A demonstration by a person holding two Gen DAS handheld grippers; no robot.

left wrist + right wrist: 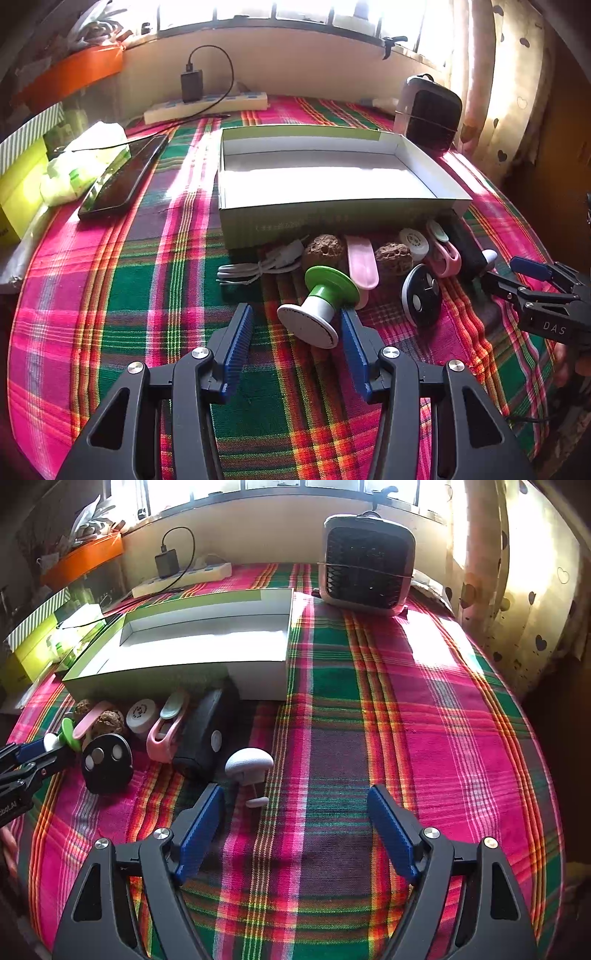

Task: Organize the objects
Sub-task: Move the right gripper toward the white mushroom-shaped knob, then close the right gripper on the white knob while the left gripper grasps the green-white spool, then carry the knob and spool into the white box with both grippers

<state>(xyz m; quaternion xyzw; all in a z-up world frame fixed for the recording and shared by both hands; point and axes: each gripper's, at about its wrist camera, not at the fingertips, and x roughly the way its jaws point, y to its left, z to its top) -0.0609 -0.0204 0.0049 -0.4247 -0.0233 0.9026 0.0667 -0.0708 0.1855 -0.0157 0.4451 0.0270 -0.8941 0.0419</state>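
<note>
The left gripper (297,323), fingers spread, flanks the green-and-white spool (319,304) (lying tilted). The right gripper (295,805) stands wide apart; the white mushroom-shaped knob (248,766) lies just beyond its left finger.

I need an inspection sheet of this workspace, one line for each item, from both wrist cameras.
Surface: plaid cloth covers the table.
Job's things: open box, nothing seen inside; in front of it a green and white spool, two walnuts, round black remote, pink clip, black case, white mushroom-shaped knob.
Clutter: phone, small fan, tissue pack.
Grippers: left gripper open, the spool just ahead of its fingertips; right gripper open, nothing between its fingers.
Cables: coiled white cable; power strip with charger.
Surroundings: window, curtain.
</note>
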